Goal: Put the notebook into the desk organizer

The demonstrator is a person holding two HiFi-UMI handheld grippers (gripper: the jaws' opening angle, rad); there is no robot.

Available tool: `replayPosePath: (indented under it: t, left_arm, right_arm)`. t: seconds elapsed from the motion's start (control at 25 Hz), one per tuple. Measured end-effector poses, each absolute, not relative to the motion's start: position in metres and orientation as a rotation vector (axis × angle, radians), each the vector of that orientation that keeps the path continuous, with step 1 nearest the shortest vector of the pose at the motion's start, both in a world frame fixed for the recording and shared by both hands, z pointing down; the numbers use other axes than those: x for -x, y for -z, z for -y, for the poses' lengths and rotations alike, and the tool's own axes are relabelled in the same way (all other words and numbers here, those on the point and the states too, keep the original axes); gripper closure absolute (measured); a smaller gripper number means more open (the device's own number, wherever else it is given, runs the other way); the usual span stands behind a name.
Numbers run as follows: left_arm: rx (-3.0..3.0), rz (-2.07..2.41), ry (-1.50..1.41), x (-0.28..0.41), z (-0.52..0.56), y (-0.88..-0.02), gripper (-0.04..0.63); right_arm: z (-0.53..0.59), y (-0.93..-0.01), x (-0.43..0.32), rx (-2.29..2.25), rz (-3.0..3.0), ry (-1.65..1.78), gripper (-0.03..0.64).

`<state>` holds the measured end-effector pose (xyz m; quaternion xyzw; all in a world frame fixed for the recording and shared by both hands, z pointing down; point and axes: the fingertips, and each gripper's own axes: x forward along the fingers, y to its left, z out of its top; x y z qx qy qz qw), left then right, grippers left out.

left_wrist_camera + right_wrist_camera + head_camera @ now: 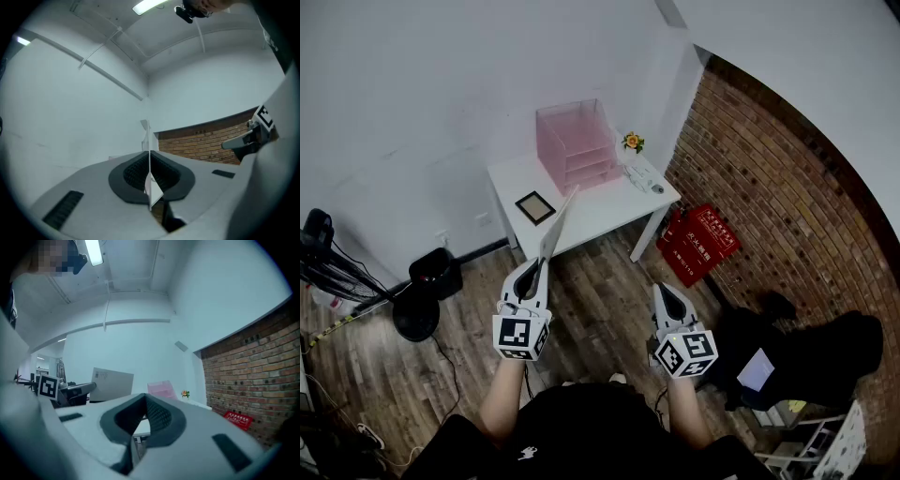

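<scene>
White walls are seen behind a white table (pixel 600 220) well ahead of the left gripper (pixel 536 266), with the pink desk organizer (pixel 574 145) set on it. The notebook (pixel 558 225) is pinched edge-on in that gripper, jutting past its tips. The right gripper (pixel 664 292) is pressed together, seemingly empty.

Black frame (pixel 534 206) on white table (pixel 609 212); red boards (pixel 698 242) by brick wall (pixel 769 187).
</scene>
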<state>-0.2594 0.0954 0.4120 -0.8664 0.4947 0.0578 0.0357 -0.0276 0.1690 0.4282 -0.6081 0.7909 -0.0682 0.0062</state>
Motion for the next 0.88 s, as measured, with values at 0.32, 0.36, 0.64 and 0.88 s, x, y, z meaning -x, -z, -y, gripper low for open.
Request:
replayPosePath:
  t: [0.32,0.36,0.64,0.88]
  left_arm:
    - [2.664,-1.499,-0.168,0.264,-0.093,-0.415,0.584]
    - [2.666,-1.497,-0.165,0.266,-0.093,-0.415,0.584]
    - [2.699,-1.493,-0.147,0.269,-0.090,-0.426,0.584]
    - [2.706,-1.513,-0.151,0.266,-0.084,-0.433,0.584]
  right_arm:
    - [-0.170,-0.433,0.036,1.884,-2.471,0.232,0.615]
    - [-0.170,-0.433,0.039,1.883,-2.475,0.234,0.615]
    - [-0.172,-0.438,0.047,1.890,-2.493,0.256,0.615]
    - [-0.164,-0.436,0.040,1.896,-2.499,0.247,0.615]
